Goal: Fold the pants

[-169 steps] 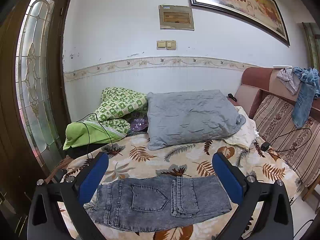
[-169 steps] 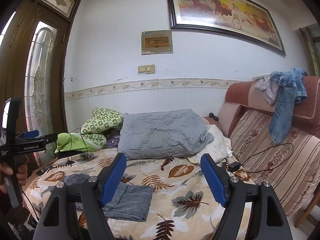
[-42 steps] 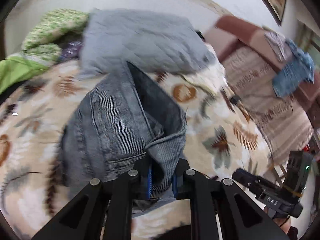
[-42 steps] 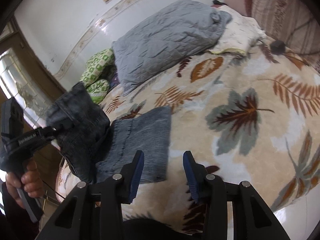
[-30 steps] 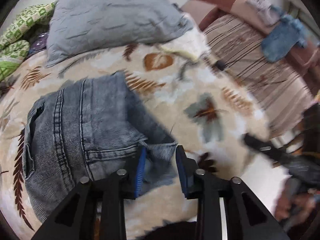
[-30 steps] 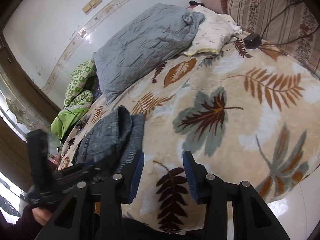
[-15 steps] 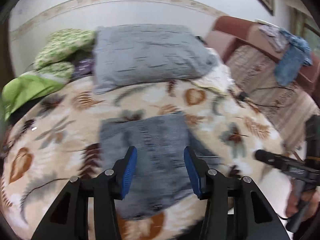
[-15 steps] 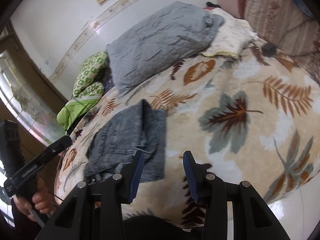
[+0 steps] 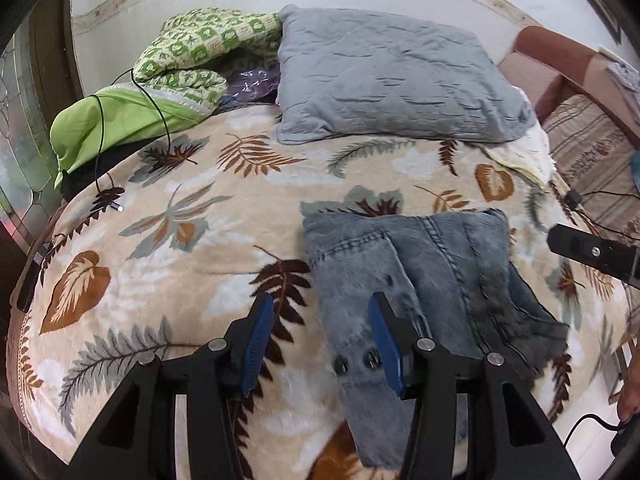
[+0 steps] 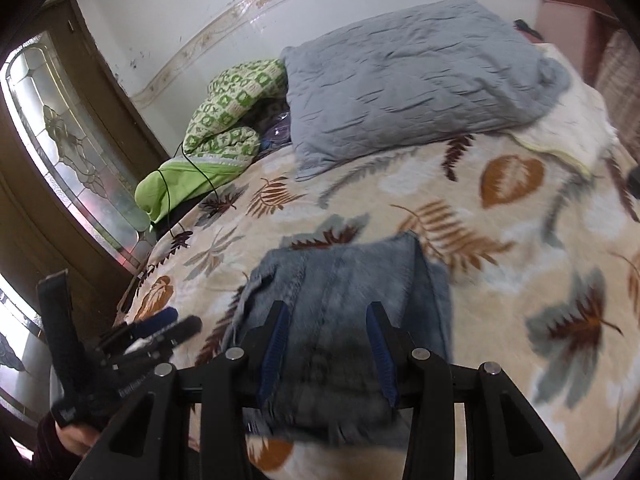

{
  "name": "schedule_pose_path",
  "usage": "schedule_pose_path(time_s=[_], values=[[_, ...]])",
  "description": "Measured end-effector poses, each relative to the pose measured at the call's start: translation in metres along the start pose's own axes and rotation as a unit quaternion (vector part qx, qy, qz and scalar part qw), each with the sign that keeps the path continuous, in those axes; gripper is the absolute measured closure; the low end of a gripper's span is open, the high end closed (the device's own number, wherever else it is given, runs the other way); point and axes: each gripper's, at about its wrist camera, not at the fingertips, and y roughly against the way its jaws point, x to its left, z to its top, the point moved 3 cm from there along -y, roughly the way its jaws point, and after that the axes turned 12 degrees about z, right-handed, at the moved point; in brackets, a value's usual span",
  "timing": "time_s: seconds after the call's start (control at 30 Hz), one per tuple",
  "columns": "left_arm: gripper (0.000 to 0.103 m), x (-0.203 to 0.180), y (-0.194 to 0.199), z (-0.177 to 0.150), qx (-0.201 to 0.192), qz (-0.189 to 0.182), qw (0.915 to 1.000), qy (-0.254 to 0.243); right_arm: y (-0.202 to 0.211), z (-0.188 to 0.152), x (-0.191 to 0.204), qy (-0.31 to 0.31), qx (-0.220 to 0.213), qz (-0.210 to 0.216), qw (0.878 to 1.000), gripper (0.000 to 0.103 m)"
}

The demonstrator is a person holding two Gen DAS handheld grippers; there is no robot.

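The grey-blue denim pants (image 9: pixel 424 276) lie folded into a compact stack on the leaf-patterned blanket (image 9: pixel 192 248) near the bed's front edge. My left gripper (image 9: pixel 320 328) is open and empty, its right finger over the pants' left edge. The right gripper's tip (image 9: pixel 592 252) shows at the right edge of this view. In the right wrist view the pants (image 10: pixel 352 280) lie straight ahead and my right gripper (image 10: pixel 326 342) hovers open over their near part, holding nothing. The left gripper (image 10: pixel 152 332) shows at the lower left, held by a hand.
A grey pillow (image 9: pixel 392 80) and a green patterned blanket (image 9: pixel 192 48) lie at the back of the bed. A black cable (image 9: pixel 132 120) trails over the green cover. A striped sofa (image 9: pixel 592 148) stands to the right. A glass-paned door (image 10: pixel 72 152) is at the left.
The left gripper let go of the pants after laying the fold over, opened, and pulled back to the left. The right gripper moved over the folded stack.
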Motion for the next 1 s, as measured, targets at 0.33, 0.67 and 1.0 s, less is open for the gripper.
schedule_pose_path(time_s=[0.33,0.67,1.0], values=[[0.053,-0.028,-0.049,0.008,0.030,0.001,0.9994,-0.019,-0.078,0.032,-0.025,-0.019,0.033,-0.003,0.999,0.060],[0.050,-0.043,-0.084,-0.022,0.051,0.013,0.9974,-0.049,-0.118,-0.002,-0.088,-0.093,0.113,-0.018,0.989,0.056],[0.046,-0.026,-0.045,-0.018,0.054,0.008,0.9977,-0.040,-0.066,-0.009,-0.060,-0.064,0.077,-0.006,0.995,0.055]])
